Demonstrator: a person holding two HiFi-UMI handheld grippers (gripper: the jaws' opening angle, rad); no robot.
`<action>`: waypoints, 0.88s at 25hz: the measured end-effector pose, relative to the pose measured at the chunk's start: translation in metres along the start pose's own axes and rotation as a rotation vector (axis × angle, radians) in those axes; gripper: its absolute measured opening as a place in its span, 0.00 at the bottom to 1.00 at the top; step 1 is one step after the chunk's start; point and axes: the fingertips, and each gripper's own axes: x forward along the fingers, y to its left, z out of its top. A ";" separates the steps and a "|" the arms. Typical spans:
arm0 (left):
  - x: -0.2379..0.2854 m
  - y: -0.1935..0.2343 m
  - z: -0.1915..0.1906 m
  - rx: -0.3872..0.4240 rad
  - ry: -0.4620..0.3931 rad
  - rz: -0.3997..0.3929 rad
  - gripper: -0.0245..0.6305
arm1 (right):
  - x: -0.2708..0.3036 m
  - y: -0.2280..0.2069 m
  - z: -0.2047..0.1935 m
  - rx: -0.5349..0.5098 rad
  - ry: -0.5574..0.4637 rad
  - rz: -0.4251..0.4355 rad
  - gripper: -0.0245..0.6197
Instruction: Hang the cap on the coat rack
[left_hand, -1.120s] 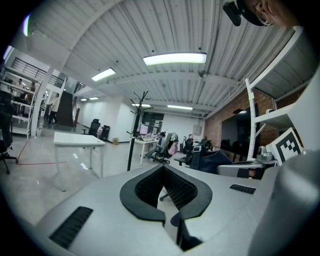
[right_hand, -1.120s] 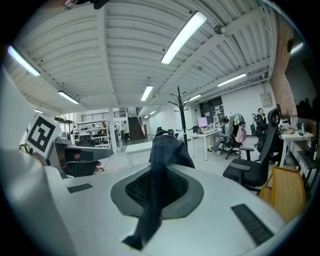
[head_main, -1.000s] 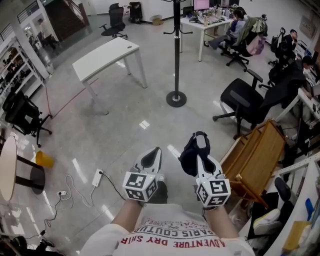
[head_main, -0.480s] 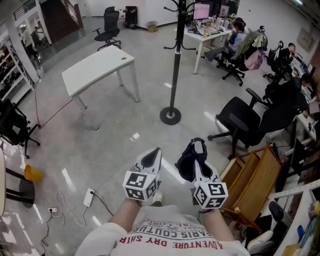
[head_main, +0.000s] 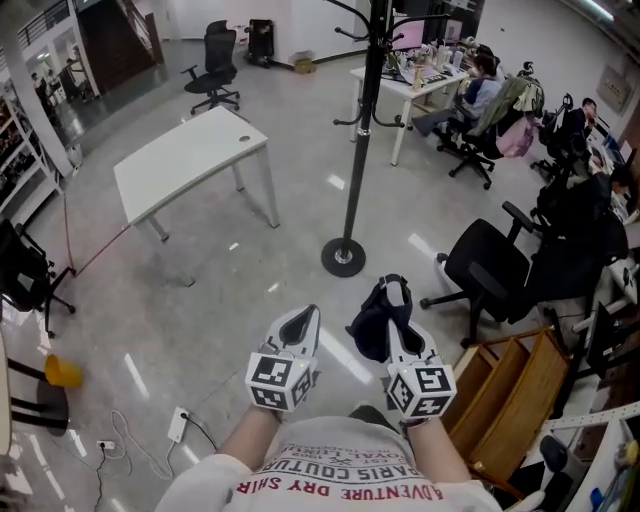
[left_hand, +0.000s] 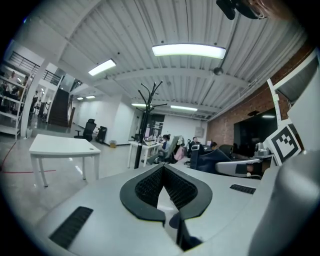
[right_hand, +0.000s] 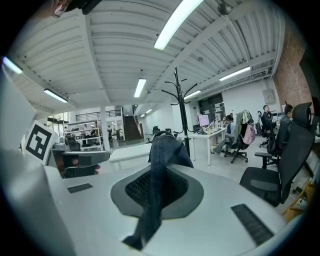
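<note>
— What do we have in the grippers?

— Our right gripper (right_hand: 161, 169) has its jaws pressed together on the cap (head_main: 374, 322), a dark denim one. A strip of the blue cloth runs down between the pads toward the camera, and the rest of the cap bunches over the tips. Our left gripper (left_hand: 162, 169) is closed as well, its tips meeting with nothing between them.

— How do we hold them?

— Side by side in front of our chest, both pointing forward. The left one is near the cap but apart from it.

— Where is the coat rack?

— The coat rack (head_main: 357, 150) stands ahead of us on the grey floor (head_main: 200, 290), a black pole on a round base with curved hooks up top. The cap is well apart from it, held in the air close to our body.

— What else is around us?

— A white table (head_main: 190, 155) stands left of the rack and a black office chair (head_main: 488, 268) right of it. A wooden frame (head_main: 512, 395) is just beside our right arm. Farther back, people (head_main: 482, 85) sit at a desk (head_main: 398, 76). A power strip (head_main: 178, 424) with its cable lies on the floor at our lower left.
</note>
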 end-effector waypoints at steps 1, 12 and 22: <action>0.009 0.006 -0.001 0.005 0.006 0.008 0.04 | 0.012 -0.005 0.000 0.004 0.007 0.003 0.07; 0.144 0.040 0.051 0.012 -0.040 0.119 0.04 | 0.131 -0.096 0.055 -0.041 -0.012 0.107 0.07; 0.302 0.021 0.097 0.059 -0.085 0.154 0.04 | 0.235 -0.226 0.116 -0.105 -0.031 0.171 0.07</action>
